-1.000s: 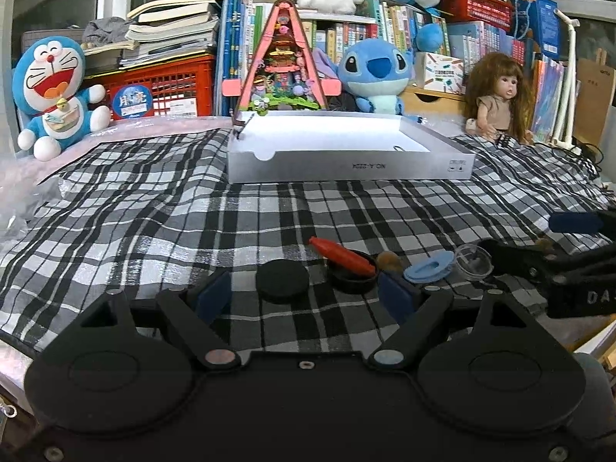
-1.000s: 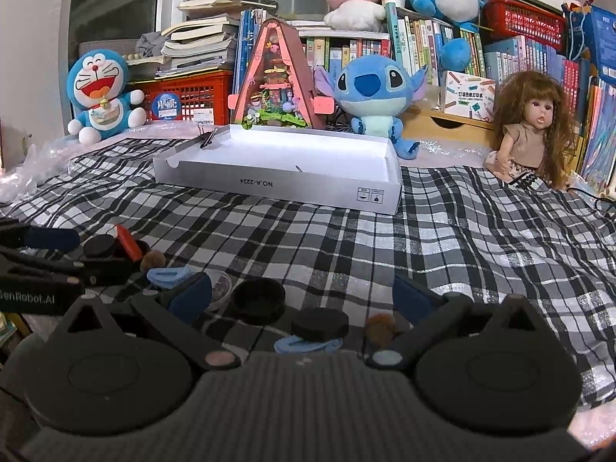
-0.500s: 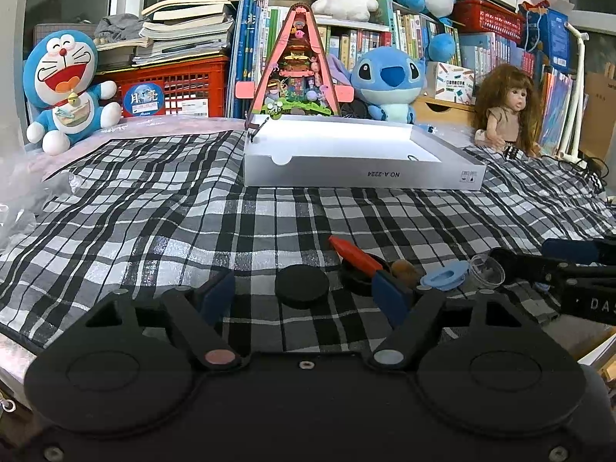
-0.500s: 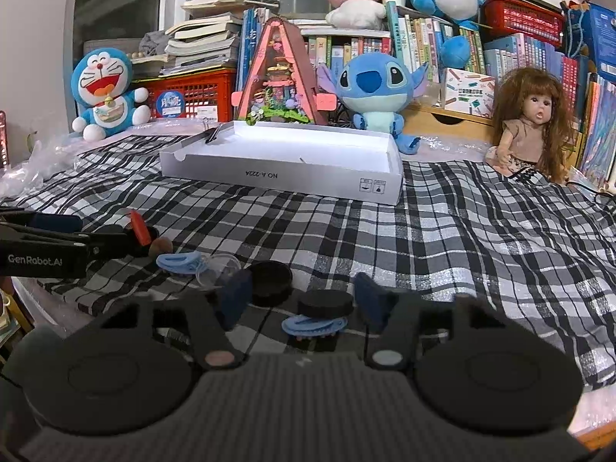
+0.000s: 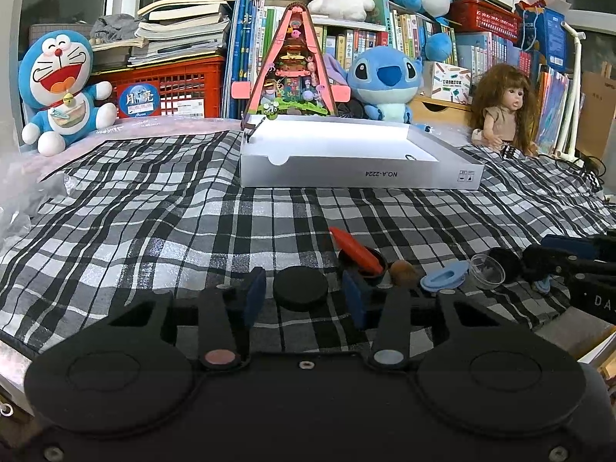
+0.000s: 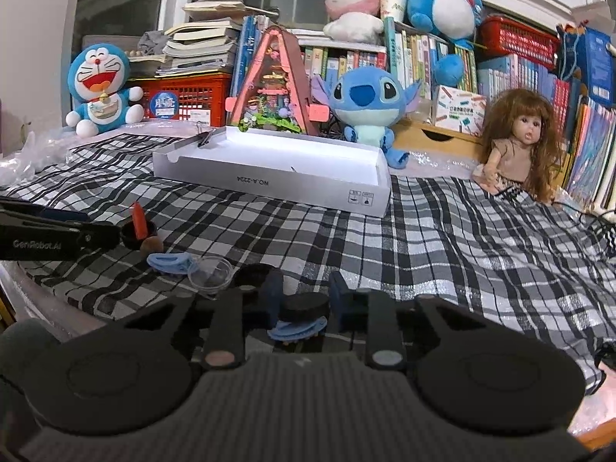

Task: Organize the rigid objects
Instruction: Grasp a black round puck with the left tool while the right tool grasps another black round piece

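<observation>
Small items lie on the checked cloth near its front edge. My left gripper (image 5: 302, 294) is open around a flat black disc (image 5: 301, 287), its pads a little apart from it. Right of it stand a black cup with a red stick (image 5: 356, 251), a brown ball (image 5: 402, 270), a blue clip (image 5: 442, 274) and a clear lid (image 5: 487, 265). My right gripper (image 6: 304, 300) has closed in on a black puck (image 6: 304, 305) with a blue clip (image 6: 296, 330) under it; the pads look to touch the puck. A white open box (image 5: 358, 171) sits behind.
Plush toys, a doll (image 6: 519, 142), a pink triangular model (image 5: 294, 69), books and a red crate (image 5: 169, 84) line the back. Another black cap (image 6: 252, 273) lies left of my right gripper. The table edge is just in front of both grippers.
Both grippers have narrowed. The left one moved so the black disc sits between its fingers. The right one closed from wide open onto the black puck.
</observation>
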The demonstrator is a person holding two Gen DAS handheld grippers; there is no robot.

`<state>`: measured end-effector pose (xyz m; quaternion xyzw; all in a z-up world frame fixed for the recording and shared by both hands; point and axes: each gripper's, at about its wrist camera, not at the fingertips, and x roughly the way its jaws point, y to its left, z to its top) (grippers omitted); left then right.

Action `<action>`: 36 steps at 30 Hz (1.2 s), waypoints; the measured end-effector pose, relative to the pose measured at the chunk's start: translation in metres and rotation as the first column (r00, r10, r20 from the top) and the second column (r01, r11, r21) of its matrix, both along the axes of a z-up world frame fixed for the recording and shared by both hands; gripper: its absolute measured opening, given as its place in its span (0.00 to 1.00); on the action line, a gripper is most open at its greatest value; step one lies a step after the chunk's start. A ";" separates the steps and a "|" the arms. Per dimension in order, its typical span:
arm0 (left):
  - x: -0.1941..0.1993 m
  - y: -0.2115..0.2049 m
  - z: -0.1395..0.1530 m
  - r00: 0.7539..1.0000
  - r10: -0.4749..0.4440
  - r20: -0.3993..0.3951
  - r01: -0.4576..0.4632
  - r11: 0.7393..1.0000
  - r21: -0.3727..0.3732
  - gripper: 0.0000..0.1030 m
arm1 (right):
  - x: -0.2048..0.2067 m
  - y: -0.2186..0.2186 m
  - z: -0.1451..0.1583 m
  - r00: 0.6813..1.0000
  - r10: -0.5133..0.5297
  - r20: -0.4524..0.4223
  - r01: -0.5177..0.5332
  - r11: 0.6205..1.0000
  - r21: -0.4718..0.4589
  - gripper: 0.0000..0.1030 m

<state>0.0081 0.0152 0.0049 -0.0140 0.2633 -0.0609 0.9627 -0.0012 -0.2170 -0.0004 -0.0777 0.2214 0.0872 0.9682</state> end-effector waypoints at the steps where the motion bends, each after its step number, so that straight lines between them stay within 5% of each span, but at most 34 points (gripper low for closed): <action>1: 0.000 0.000 0.000 1.000 0.000 -0.001 0.000 1.000 0.002 0.41 | -0.001 0.001 0.000 1.000 0.003 0.001 -0.003 1.000 -0.009 0.30; 12: 0.004 -0.002 -0.004 1.000 0.008 -0.003 -0.008 1.000 0.027 0.41 | 0.006 0.000 -0.004 0.999 0.006 -0.035 -0.007 1.000 -0.013 0.50; 14: 0.005 -0.003 -0.004 1.000 0.007 -0.001 -0.007 0.999 0.032 0.41 | 0.008 -0.002 -0.005 0.999 0.004 -0.043 -0.004 1.000 0.000 0.50; 16: 0.006 -0.003 -0.004 1.000 0.006 0.000 -0.006 0.999 0.037 0.28 | 0.010 -0.003 -0.005 0.999 0.002 -0.050 -0.001 1.000 0.015 0.50; 18: 0.005 -0.004 -0.003 1.000 0.006 0.003 -0.006 0.999 0.038 0.29 | 0.010 -0.005 -0.005 0.998 0.001 -0.059 0.001 1.000 0.029 0.38; 36: 0.026 -0.004 0.030 1.000 -0.005 0.019 0.005 1.000 0.010 0.29 | 0.033 -0.006 0.019 0.999 -0.016 -0.046 0.022 0.992 0.121 0.37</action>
